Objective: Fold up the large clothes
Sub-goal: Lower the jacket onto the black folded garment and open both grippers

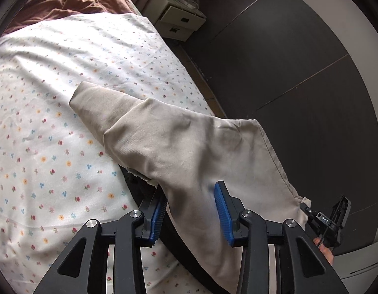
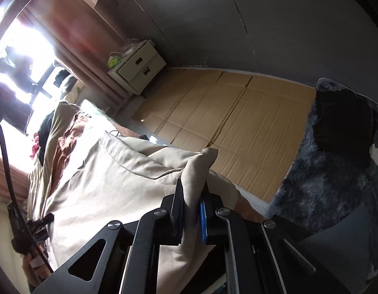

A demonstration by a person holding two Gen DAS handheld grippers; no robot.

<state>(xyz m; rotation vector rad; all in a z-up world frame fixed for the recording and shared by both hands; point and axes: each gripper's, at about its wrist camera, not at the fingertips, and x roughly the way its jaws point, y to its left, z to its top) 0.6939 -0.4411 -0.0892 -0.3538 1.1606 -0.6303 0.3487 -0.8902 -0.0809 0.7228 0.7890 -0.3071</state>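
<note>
A beige garment (image 1: 179,142) hangs stretched over the right edge of the bed, one narrow end lying on the flowered sheet (image 1: 54,112). My left gripper (image 1: 191,210) is open, its blue pads either side of the cloth, which drapes between them. In the left wrist view my right gripper (image 1: 321,218) holds the garment's far corner off the bed. In the right wrist view my right gripper (image 2: 192,210) is shut on a bunched fold of the beige garment (image 2: 110,178), which spreads away to the left.
A brown blanket (image 1: 73,2) lies at the head of the bed. A white two-drawer nightstand (image 2: 139,66) stands by the curtain. Cardboard sheets (image 2: 228,115) cover the floor beside the bed. A dark furry throw (image 2: 331,171) lies at right. Dark wardrobe panels (image 1: 287,49) are close.
</note>
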